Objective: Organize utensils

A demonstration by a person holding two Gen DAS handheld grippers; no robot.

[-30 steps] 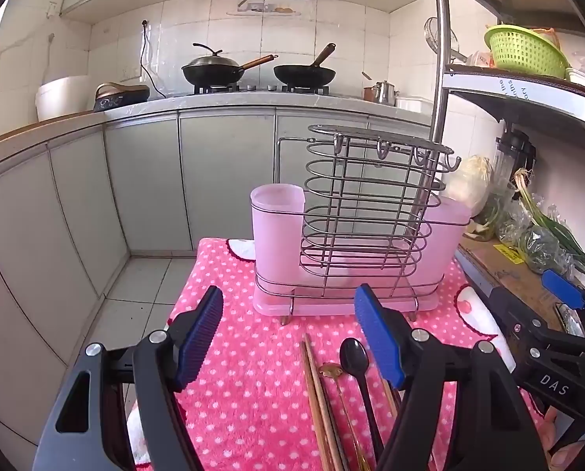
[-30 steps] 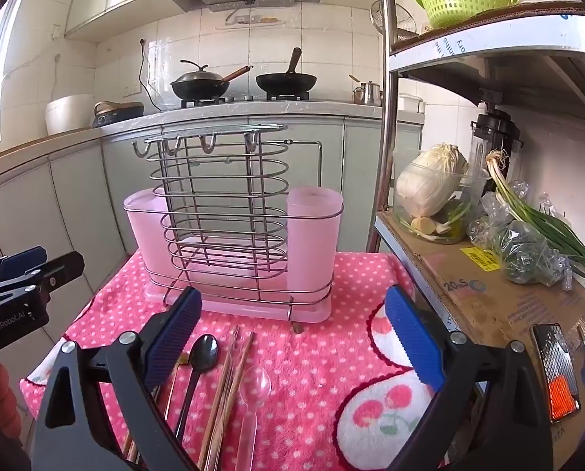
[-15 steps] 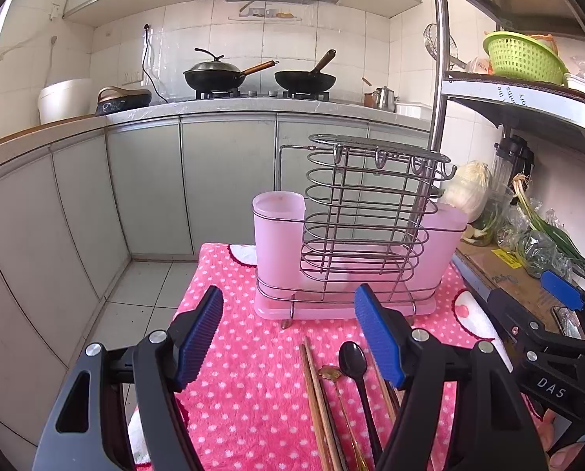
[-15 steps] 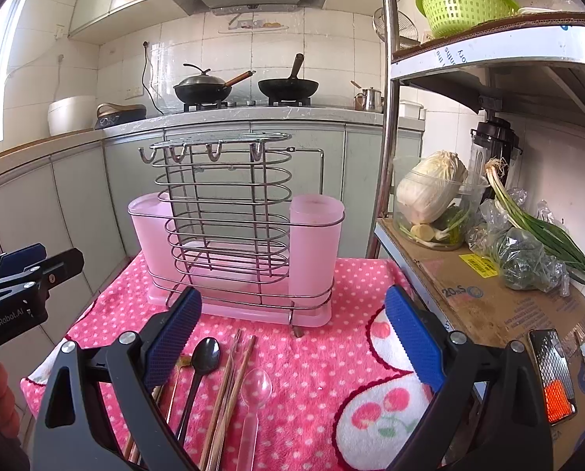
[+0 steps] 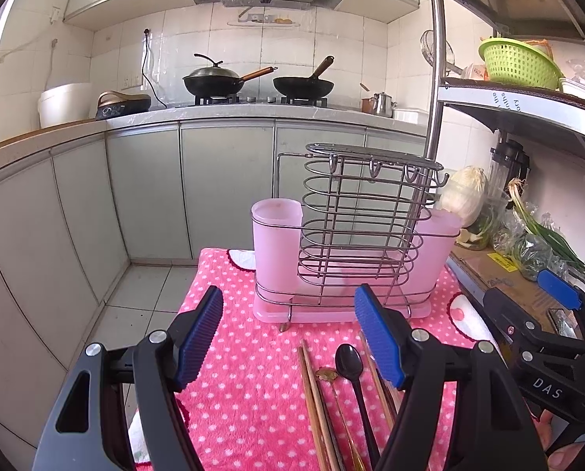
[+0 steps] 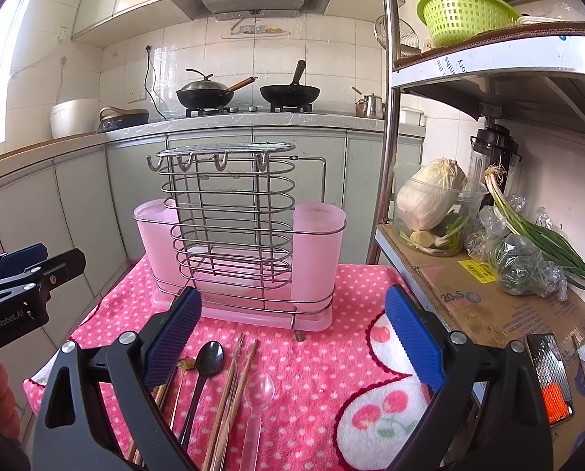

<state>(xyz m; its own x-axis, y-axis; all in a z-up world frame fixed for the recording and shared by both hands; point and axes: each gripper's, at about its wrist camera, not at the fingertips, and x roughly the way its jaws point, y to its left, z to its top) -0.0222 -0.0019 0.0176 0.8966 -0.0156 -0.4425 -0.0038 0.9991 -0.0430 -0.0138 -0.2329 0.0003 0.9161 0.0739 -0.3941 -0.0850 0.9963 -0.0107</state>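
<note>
A pink utensil holder with a wire rack (image 5: pixel 355 243) (image 6: pixel 237 243) stands on a pink polka-dot cloth (image 5: pixel 253 373) (image 6: pixel 316 369). In front of it lie a black spoon (image 5: pixel 351 361) (image 6: pixel 208 361), wooden chopsticks (image 5: pixel 314 396) (image 6: pixel 237 376), a clear plastic spoon (image 6: pixel 259 388) and a small gold-headed utensil (image 5: pixel 327 375) (image 6: pixel 185 364). My left gripper (image 5: pixel 288 337) is open and empty above the cloth, left of the utensils. My right gripper (image 6: pixel 292 337) is open and empty above the utensils. Each gripper shows at the edge of the other's view.
A metal shelf unit stands at the right with cabbage in a glass bowl (image 6: pixel 429 200), scallions (image 6: pixel 535 231), bagged greens, a green basket (image 6: pixel 465 11) and a cardboard sheet. Kitchen cabinets and a stove with two woks (image 5: pixel 253 82) stand behind. Tiled floor drops off left of the cloth.
Both grippers have drawn back slightly from the holder, and both views have tilted up a little. Both stay open and empty. The utensils have not moved.
</note>
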